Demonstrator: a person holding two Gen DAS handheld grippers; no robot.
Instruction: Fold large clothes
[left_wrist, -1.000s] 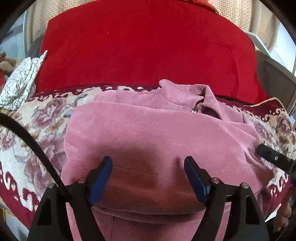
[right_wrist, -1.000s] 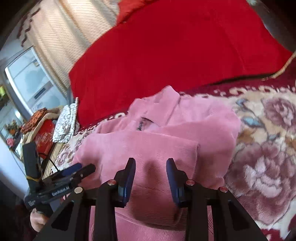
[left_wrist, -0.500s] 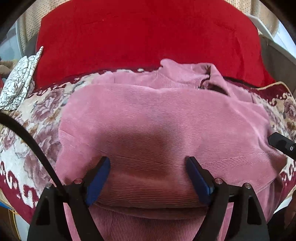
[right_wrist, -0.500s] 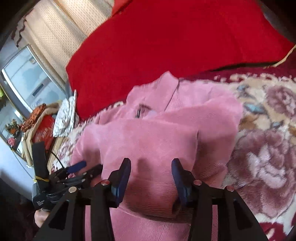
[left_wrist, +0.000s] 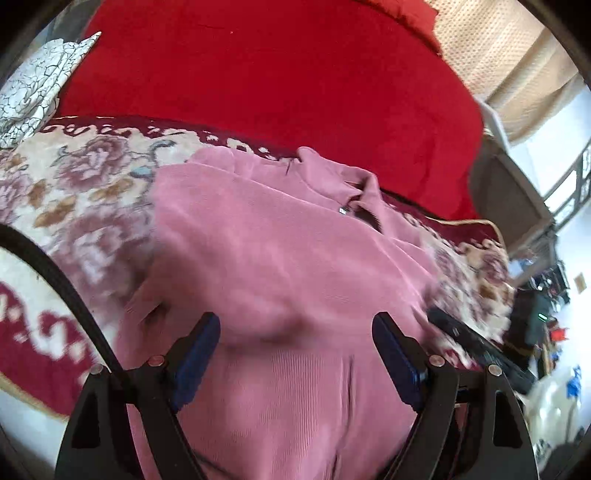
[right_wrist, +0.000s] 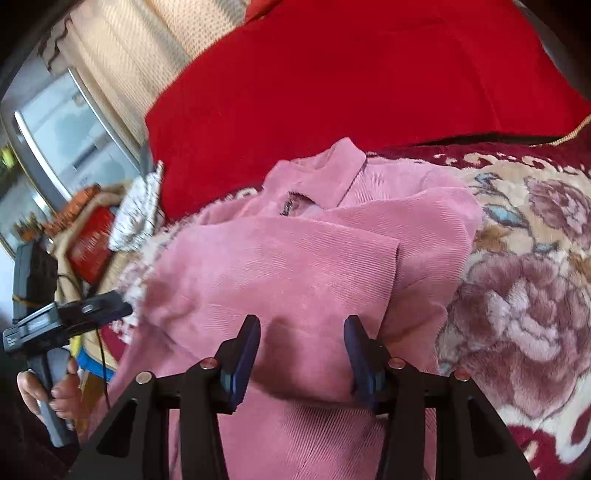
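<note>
The red blanket lies at the back of the flowered bedcover. On this cover your pink corduroy jacket lies partly folded, collar toward the blanket. Your left gripper stands wide apart above the cloth, holding nothing. Your right gripper is opening; the cloth lies under it, not pinched.

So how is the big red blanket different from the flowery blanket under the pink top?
The plain red plush blanket is one solid colour; the cream floral blanket has mauve roses and a dark red border. The red one lies bunched up behind the pink corduroy top; the floral one lies flat, directly under it. The top rests on the floral one, and none of it lies on the red one. Both look soft and fuzzy.
</note>
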